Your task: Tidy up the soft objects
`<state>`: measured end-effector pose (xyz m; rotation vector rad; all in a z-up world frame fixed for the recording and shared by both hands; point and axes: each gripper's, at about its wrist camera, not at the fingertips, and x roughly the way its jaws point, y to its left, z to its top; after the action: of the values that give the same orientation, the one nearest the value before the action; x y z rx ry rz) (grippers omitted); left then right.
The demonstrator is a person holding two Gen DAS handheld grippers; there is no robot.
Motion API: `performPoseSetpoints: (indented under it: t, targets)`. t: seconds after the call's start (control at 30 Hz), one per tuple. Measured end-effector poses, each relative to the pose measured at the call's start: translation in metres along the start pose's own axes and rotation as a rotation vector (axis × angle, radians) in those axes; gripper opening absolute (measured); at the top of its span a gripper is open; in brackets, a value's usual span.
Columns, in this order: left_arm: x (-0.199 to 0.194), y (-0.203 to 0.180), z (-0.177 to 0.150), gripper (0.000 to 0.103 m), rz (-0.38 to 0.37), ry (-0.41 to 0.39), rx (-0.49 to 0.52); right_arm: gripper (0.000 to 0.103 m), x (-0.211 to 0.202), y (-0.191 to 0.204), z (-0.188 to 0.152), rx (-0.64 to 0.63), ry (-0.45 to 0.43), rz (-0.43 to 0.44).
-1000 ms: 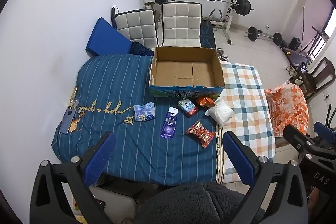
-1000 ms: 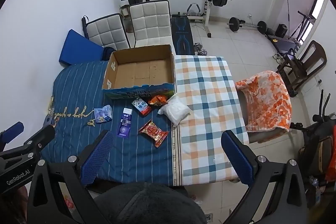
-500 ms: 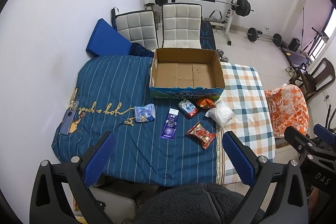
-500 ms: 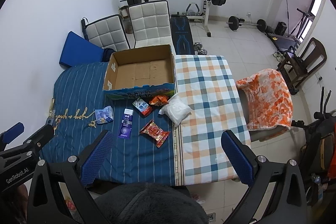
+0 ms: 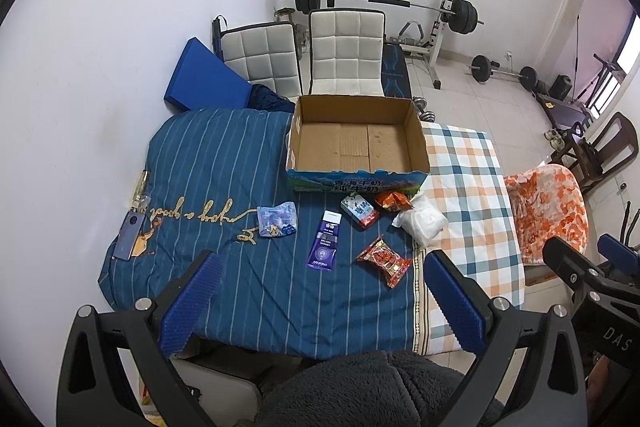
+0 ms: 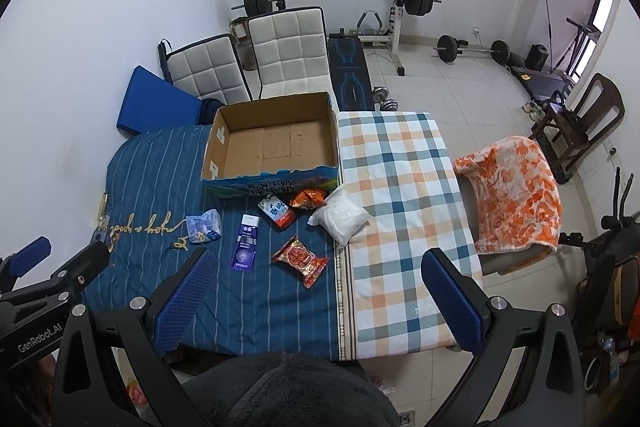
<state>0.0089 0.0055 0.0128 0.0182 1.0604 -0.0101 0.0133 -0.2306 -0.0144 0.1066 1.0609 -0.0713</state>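
Both pairs of fingers, left gripper point(image 5: 318, 301) and right gripper point(image 6: 318, 297), are spread wide and hold nothing, high above the bed point(image 5: 224, 163). The red snack packet point(image 5: 384, 259) lies ahead between them, long axis slanting down to the right; the empty cardboard box point(image 5: 356, 183) sits beyond the packets

Bright, sharp, fisheye-warped edges

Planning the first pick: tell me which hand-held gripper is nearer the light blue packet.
Left. The light blue packet lies ahead of the left hand-held gripper; the right hand-held gripper sits farther right.
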Motion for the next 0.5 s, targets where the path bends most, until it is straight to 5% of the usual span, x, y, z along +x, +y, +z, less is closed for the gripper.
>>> performPoseSetpoints:
  t: [0.5]
  targets:
    - [0.0019,0.0022,0.006,0.103,-0.001,-0.003,-0.001,0.103,0.0012,0.0048,0.0029,-0.005,-0.008,-0.001]
